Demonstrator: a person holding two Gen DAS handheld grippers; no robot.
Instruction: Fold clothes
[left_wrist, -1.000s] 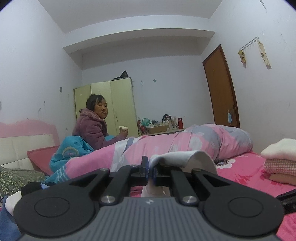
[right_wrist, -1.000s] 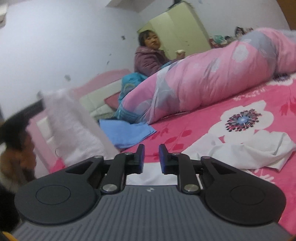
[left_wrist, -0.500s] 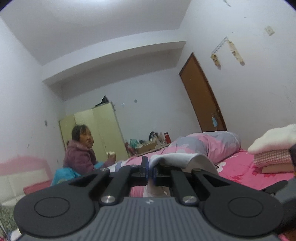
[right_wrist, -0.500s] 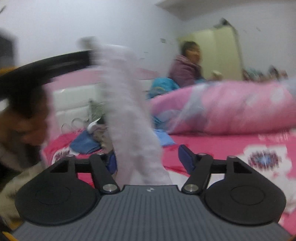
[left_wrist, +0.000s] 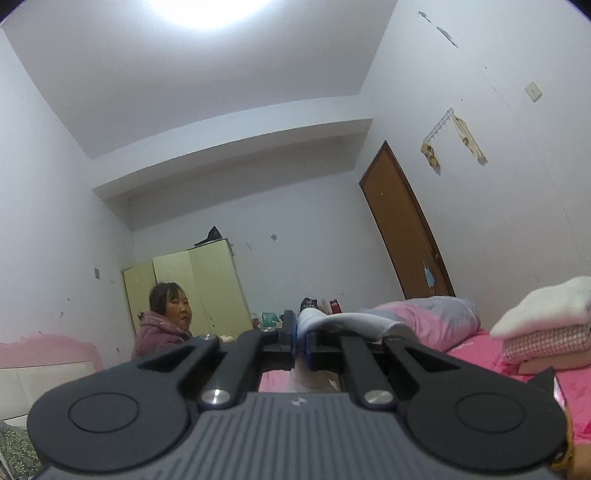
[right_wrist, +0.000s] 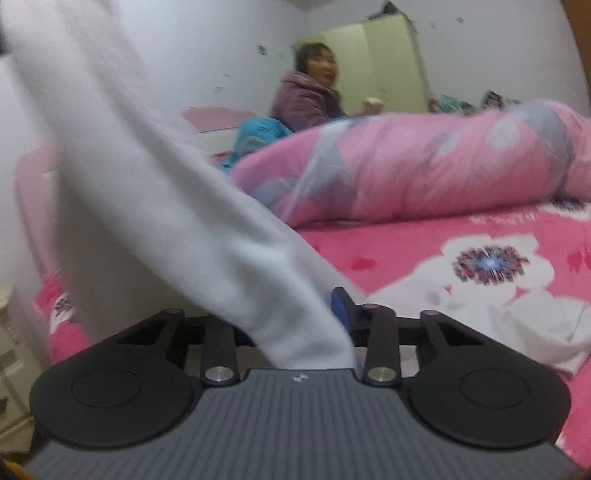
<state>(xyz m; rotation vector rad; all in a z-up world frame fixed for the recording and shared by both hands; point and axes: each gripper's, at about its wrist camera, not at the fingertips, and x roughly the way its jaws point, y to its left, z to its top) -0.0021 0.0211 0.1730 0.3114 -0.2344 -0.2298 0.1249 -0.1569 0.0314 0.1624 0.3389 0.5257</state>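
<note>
2 views show a wide bed (right_wrist: 424, 240) under a hot-pink flowered sheet, with a puffy pink-and-grey quilt (right_wrist: 424, 162) rolled along its far side. Nearer, a white garment (right_wrist: 177, 221), soft and matte, hangs from above in a long limp band and drapes across the right gripper (right_wrist: 295, 325), whose jaws stand wide apart around it. Up high, the left gripper (left_wrist: 301, 338) is clamped on the white cloth's rounded edge. More white fabric lies crumpled on the sheet. I judge the garment is being lifted and spread; next, the right gripper needs a firm pinch lower on the band. Beside it, 1 small folded stack (left_wrist: 543, 328) sits on the bed.
</note>
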